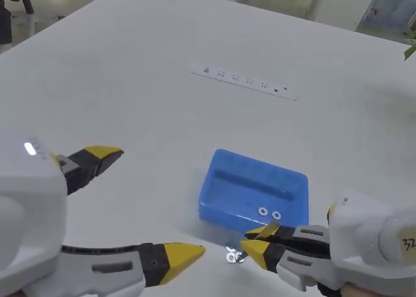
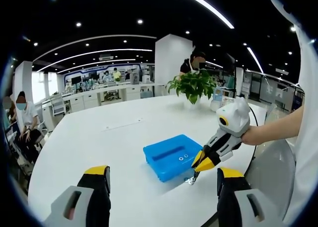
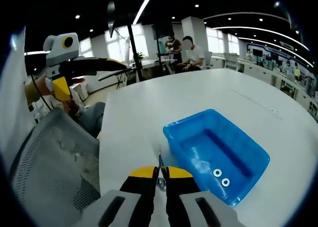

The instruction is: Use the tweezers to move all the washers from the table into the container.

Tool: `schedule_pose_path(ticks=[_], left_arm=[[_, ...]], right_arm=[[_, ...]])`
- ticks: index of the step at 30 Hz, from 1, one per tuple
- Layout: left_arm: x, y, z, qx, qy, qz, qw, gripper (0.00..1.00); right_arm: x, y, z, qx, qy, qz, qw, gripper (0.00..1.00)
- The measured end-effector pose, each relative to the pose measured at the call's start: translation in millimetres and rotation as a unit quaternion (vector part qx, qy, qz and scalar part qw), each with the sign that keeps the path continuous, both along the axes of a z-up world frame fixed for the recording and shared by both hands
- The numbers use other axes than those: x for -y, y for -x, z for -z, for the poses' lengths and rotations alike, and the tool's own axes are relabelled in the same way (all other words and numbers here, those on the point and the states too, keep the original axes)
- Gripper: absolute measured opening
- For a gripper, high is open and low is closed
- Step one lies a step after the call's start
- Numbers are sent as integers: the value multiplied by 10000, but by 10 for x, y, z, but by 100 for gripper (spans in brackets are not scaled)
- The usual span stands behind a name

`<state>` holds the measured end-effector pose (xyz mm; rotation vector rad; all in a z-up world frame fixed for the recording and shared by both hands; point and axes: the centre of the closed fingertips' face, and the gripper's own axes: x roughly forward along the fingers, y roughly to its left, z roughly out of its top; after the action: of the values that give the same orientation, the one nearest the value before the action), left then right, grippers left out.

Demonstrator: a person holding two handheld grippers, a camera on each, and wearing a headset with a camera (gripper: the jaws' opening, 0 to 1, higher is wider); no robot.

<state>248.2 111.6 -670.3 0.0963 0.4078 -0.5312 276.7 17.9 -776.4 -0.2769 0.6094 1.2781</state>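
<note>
A blue container [image 1: 224, 180] [image 2: 161, 152] [image 3: 198, 132] sits on the white table, and two washers [image 1: 270, 213] [image 3: 221, 177] lie inside it. My right gripper [image 1: 259, 241] [image 3: 160, 171] is shut on thin metal tweezers [image 3: 160, 160]. The tweezer tips reach loose washers [image 1: 233, 256] on the table just in front of the container's near wall. In the left gripper view the right gripper [image 2: 204, 160] points down at that spot. My left gripper [image 1: 149, 203] [image 2: 164, 171] stands wide open to the left of the container with nothing in it.
A white power strip [image 1: 244, 81] lies flush in the table further back. A potted plant [image 2: 191, 85] stands at the far side of the table. A mesh chair [image 3: 49, 157] is at the table's near edge. People sit at desks beyond.
</note>
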Motion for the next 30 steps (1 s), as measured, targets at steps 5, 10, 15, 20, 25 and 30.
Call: schedule_pose_path(ticks=[5, 10, 15, 20, 25, 30], left_arm=[[15, 0, -7, 5, -7, 29, 10000, 90], [27, -2, -7, 7, 8, 42, 10000, 90], [43, 1, -13, 17, 27, 65, 10000, 90], [39, 2, -17, 25, 40, 54, 10000, 90], [18, 13, -3, 22, 37, 34, 10000, 90], [2, 32, 2, 5, 39, 17, 10000, 90]], right_arm=[[3, 5, -110, 204, 3, -57, 9998, 3], [9, 1, -334, 276, -211, -8, 9994, 3], [38, -46, -489, 370, -307, 58, 9988, 3], [73, -154, -648, 494, -426, 185, 9977, 3], [109, -350, -719, 514, -507, 444, 9964, 3], [101, -534, -691, 428, -536, 706, 9951, 3]])
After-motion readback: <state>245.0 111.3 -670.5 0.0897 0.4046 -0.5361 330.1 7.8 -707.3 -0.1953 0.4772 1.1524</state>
